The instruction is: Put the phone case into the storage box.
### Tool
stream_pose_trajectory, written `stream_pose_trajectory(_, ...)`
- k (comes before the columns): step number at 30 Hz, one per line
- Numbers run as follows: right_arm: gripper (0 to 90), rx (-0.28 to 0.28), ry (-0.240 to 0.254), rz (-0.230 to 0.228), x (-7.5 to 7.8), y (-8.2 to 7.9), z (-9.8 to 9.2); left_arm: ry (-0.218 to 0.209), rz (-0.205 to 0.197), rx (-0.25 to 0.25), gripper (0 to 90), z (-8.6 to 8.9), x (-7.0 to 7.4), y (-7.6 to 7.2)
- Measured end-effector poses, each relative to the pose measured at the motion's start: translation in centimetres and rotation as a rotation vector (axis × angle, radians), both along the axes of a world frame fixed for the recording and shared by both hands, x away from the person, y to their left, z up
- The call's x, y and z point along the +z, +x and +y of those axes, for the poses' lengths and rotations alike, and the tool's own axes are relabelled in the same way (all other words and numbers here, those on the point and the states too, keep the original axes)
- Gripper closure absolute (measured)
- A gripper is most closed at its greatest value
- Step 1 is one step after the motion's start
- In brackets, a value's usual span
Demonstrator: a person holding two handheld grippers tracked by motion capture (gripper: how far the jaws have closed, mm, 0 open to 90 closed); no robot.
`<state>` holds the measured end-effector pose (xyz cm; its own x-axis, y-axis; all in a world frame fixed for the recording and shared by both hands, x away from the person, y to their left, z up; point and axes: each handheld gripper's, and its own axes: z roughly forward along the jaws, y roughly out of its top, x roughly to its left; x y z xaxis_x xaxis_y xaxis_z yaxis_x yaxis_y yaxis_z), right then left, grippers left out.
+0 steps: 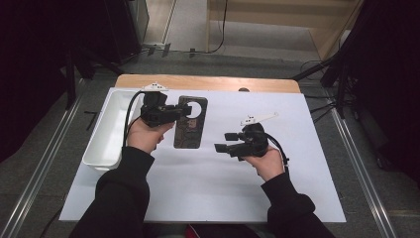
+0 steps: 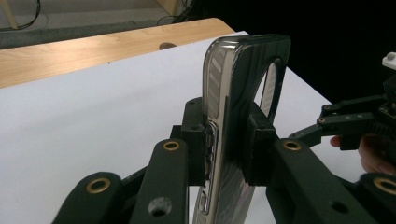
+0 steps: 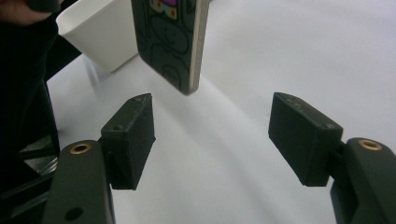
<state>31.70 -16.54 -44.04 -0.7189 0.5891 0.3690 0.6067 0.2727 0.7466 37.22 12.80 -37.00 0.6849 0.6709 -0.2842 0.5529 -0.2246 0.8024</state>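
Observation:
A dark patterned phone case with a large camera cutout is held off the white sheet by my left gripper. In the left gripper view the case stands on edge, and the left gripper is shut on its two faces near the cutout end. My right gripper hovers to the case's right, pointing toward it, jaws open with nothing between them. In the right gripper view the right gripper gapes just short of the lower corner of the case, apart from it. The right gripper also appears in the left gripper view.
A white rectangular tray lies at the left edge of the sheet, beside the left hand; its wall sits behind the case. A white sheet covers the wooden table. Dark stands and cables flank the table.

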Motion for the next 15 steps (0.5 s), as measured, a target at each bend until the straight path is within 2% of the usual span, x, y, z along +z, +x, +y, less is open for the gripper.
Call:
stream_pose_trajectory(6, 30.2, 0.005, -0.009, 0.007, -0.5, -0.6, -0.3, -0.005, 0.007, -0.017, 74.6, 0.5, 0.1, 0.0)
stream_pose_trajectory(9, 30.2, 0.006, 0.006, 0.006, -0.7, -0.9, -0.6, 0.002, 0.004, -0.021, 74.6, 0.6, 0.1, 0.0)
stream_pose_trajectory(15, 30.0, 0.011, -0.001, 0.000, -1.0, -1.6, -1.4, -0.013, 0.007, -0.014, 74.6, 1.5, 0.3, 0.1)
